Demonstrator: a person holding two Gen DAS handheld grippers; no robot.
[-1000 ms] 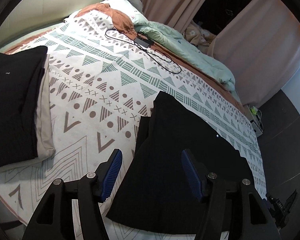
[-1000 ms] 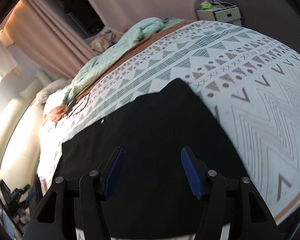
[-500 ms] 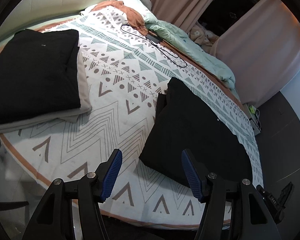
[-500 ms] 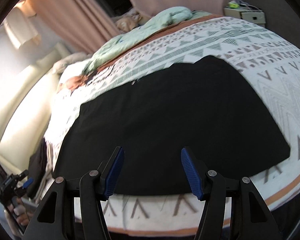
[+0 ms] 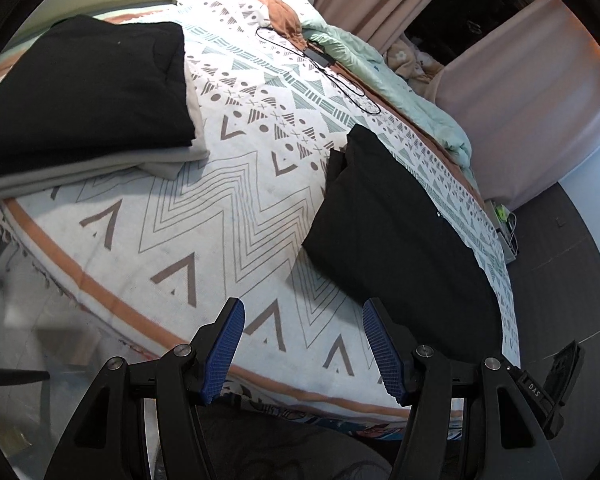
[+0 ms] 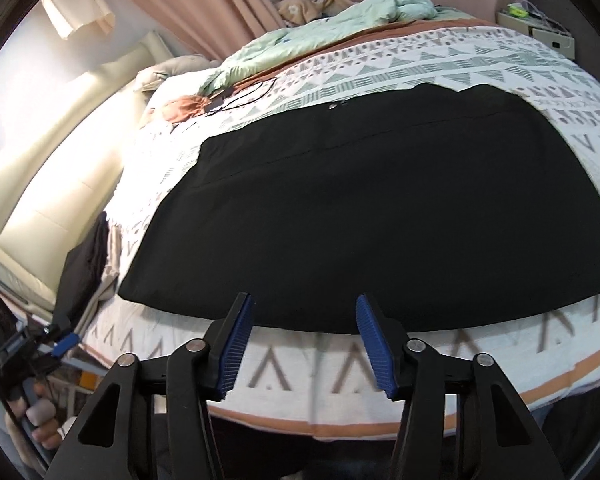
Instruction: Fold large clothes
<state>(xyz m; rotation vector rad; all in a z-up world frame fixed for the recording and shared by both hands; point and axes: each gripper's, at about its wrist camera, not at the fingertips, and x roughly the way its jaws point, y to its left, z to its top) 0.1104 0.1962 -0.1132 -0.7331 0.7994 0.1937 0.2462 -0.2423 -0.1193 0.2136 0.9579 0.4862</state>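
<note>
A large black garment (image 5: 400, 232) lies folded flat on the patterned bed cover (image 5: 204, 216). In the left wrist view it sits up and to the right of my left gripper (image 5: 303, 307), which hangs open over the bed's near edge with nothing between its fingers. In the right wrist view the garment (image 6: 380, 208) spreads wide just beyond my right gripper (image 6: 304, 300). Its jaws are closing, with nothing between them, above the bare cover in front of the garment's near hem.
A folded stack, black on grey (image 5: 84, 92), rests at the bed's left corner. A black cable with charger (image 5: 320, 56) and a mint duvet (image 5: 400, 92) lie at the far side. Curtains (image 5: 520, 80) hang behind. A white box (image 6: 540, 28) stands by the bed.
Both grippers have drawn back from over the black garment to the bed's near edge. The right view has rolled, and the right jaws stand a little narrower.
</note>
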